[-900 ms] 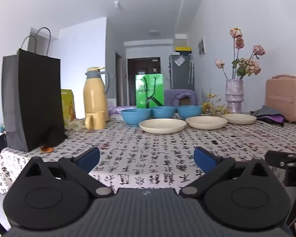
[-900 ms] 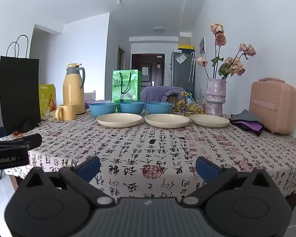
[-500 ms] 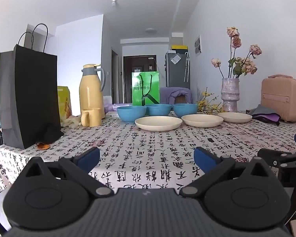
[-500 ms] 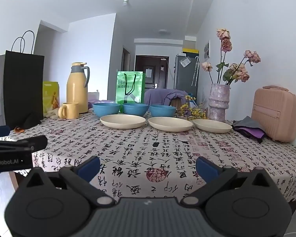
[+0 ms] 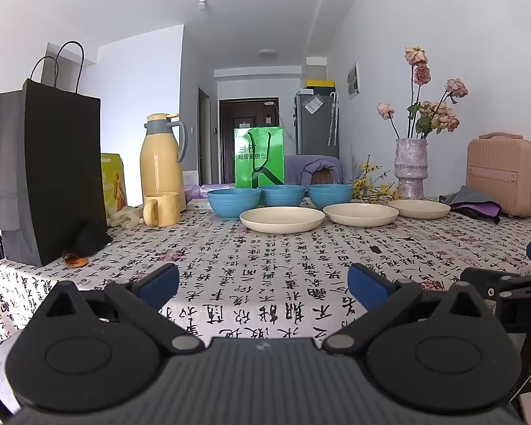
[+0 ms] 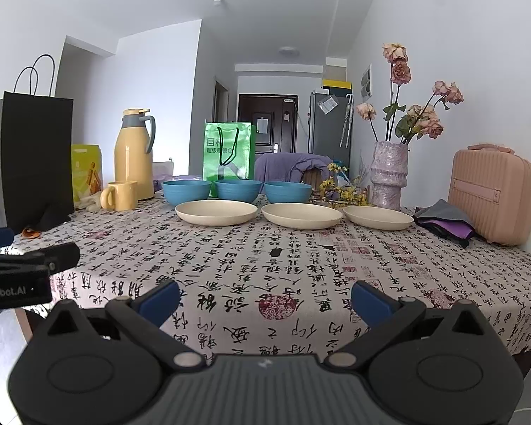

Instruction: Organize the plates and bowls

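Three blue bowls stand in a row at the far side of the table: left bowl [image 5: 233, 199] [image 6: 186, 191], middle bowl [image 5: 281, 194] [image 6: 238, 190], right bowl [image 5: 330, 195] [image 6: 287, 192]. In front of them lie three cream plates: left plate [image 5: 281, 219] [image 6: 216, 212], middle plate [image 5: 360, 214] [image 6: 301, 215], right plate [image 5: 419, 208] [image 6: 377, 217]. My left gripper [image 5: 263, 285] hovers open over the near table edge, far from the dishes, with nothing between its fingers. My right gripper [image 6: 265, 297] is open too, beside it to the right and just as far back.
On the calligraphy tablecloth [image 6: 265, 258] stand a black paper bag [image 5: 49, 177], a yellow thermos [image 5: 161, 163], a yellow mug [image 5: 161, 209], a green bag [image 6: 228, 154], a vase of dried flowers [image 6: 387, 177], a pink case [image 6: 492, 194] and folded cloth [image 6: 442, 221].
Both grippers have drifted slightly, so the view of the table shifted a little. The dishes have not moved and both grippers stay open.
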Available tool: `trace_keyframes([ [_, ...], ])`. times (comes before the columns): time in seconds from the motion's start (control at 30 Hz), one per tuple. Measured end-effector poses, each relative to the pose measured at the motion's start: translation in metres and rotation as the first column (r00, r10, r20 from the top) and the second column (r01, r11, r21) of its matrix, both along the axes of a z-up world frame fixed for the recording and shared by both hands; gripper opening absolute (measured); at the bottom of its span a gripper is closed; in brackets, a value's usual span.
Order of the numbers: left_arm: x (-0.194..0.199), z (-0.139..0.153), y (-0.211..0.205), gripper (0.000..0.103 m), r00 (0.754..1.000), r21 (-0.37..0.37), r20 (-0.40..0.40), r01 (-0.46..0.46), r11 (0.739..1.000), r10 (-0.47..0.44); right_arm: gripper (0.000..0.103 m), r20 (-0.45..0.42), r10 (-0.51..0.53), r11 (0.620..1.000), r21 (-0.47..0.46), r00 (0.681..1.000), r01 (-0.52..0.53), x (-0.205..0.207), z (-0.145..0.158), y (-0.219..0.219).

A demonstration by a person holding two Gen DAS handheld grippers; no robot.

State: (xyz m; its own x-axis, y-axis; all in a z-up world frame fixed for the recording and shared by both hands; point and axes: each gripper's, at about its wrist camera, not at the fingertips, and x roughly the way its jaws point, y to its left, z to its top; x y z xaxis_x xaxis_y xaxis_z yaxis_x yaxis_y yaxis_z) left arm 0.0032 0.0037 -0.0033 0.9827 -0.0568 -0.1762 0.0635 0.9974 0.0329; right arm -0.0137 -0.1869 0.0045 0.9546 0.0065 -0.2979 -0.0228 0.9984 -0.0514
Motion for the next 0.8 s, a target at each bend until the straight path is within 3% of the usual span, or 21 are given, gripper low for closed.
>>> trace_keyframes([
  [0.8,-0.0038,-0.0003,-0.0041,0.103,1.0,0.015,0.018,-0.001,1.0,0.001,0.103,-0.001,0.002,1.0,0.006,1.0,-0.002,-0.0002,0.0003,0.0004],
])
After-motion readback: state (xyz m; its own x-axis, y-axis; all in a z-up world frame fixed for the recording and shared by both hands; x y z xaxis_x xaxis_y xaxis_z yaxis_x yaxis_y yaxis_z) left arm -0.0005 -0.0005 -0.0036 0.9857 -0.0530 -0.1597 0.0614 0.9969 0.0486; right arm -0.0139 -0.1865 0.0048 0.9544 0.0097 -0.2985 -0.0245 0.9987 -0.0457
